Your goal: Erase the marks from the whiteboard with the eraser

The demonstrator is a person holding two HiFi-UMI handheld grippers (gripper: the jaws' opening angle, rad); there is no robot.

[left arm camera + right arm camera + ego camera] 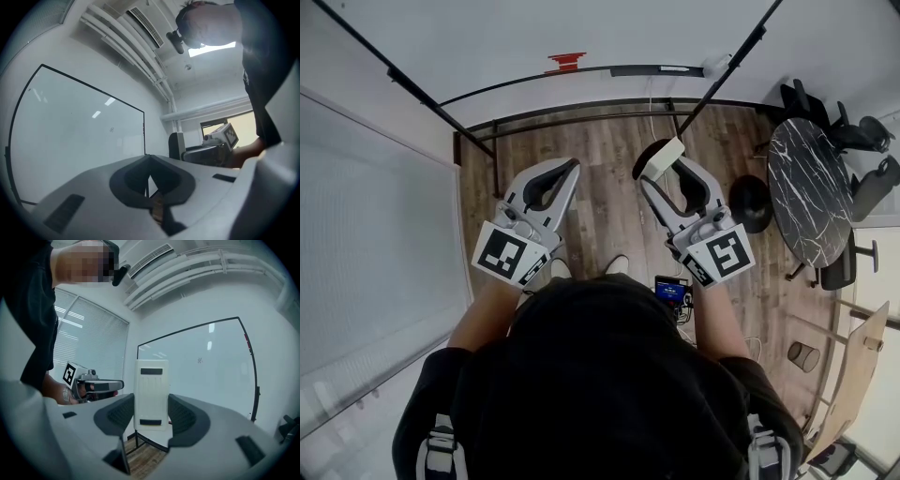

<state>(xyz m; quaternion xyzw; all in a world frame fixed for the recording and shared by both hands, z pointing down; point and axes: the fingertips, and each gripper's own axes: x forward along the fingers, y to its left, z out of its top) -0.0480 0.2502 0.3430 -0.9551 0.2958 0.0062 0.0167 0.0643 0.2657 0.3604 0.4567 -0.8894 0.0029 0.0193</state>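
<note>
Eraser (151,385): white rectangular plastic block with a black strip near each end. It stands upright in the right gripper (151,414), whose fingers are clamped on its two long edges around the lower half, with the upper half standing clear above them. It is carried in the air in front of the board, well short of touching it.

Handling, as a judgement: light, with a stiff shell. The smooth sides could slip or twist under wiping pressure, so a hold low on the long edges looks right. The wiping face can't be seen from here.

Print: nothing readable on the black strips.

Whiteboard (201,366): large, dark-framed, on a stand over wood flooring. One small dark scribble (199,360) is too small to read. The rest of the board looks clean.

Left gripper (148,161): fingers shut together, nothing between them, held level beside the right one.
</note>
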